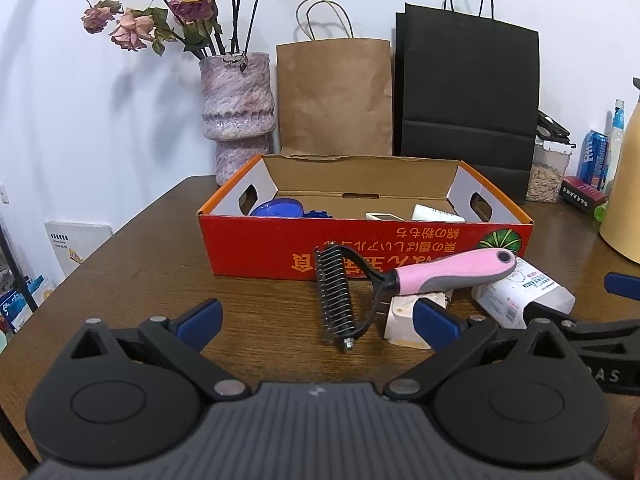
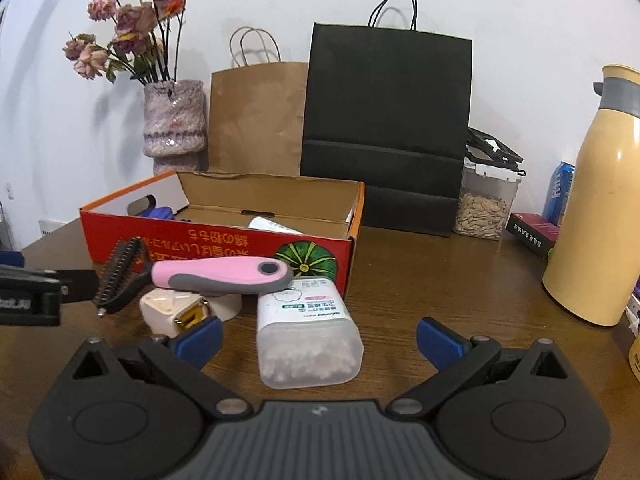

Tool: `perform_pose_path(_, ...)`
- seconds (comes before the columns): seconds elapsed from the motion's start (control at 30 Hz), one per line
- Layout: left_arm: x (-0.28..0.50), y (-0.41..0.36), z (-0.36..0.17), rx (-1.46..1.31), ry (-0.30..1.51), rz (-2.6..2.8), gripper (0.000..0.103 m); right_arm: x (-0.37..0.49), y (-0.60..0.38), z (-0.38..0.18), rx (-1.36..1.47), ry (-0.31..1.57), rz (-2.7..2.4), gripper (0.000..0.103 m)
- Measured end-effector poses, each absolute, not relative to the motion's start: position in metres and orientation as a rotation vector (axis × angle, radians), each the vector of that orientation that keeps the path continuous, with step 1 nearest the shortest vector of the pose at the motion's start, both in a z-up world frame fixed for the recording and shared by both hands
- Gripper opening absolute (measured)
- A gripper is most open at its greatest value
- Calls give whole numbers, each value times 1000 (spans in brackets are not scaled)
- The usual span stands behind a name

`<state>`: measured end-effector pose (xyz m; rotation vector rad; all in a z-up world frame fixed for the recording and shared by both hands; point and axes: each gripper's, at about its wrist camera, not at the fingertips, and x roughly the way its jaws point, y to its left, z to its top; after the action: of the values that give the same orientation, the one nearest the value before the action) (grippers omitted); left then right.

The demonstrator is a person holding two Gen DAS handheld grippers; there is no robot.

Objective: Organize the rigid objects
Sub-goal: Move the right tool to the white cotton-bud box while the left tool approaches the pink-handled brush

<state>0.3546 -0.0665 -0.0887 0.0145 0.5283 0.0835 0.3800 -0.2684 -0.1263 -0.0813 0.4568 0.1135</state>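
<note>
A red cardboard box (image 1: 256, 252) (image 2: 224, 240) stands open on the brown table, holding blue items (image 1: 280, 208) and white packs (image 1: 436, 213). In front of it lies a pink-handled pet comb (image 1: 444, 270) (image 2: 216, 274), resting on a white adapter (image 1: 404, 316) (image 2: 172, 308) and a clear cotton-swab box (image 1: 520, 292) (image 2: 308, 332). My left gripper (image 1: 318, 318) is open, with the comb's metal head between its fingers. My right gripper (image 2: 318, 338) is open around the cotton-swab box.
Against the wall stand a vase of dried roses (image 1: 238, 116), a brown paper bag (image 1: 334, 96) and a black paper bag (image 1: 466, 96). At the right are a jar of seeds (image 2: 482, 204), a blue can (image 2: 558, 192), a dark box (image 2: 532, 232) and a yellow thermos (image 2: 596, 208).
</note>
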Motion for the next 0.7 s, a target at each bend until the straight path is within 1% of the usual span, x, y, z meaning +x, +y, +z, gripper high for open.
perform_pose_path(0.33,366,-64,-91,15,534,98,103,417,-269,-138,-89,510,124,103)
perform_pose_path(0.7,383,-52,-94,-9,551,139,103,438,-269,-144,-61,573,166,102)
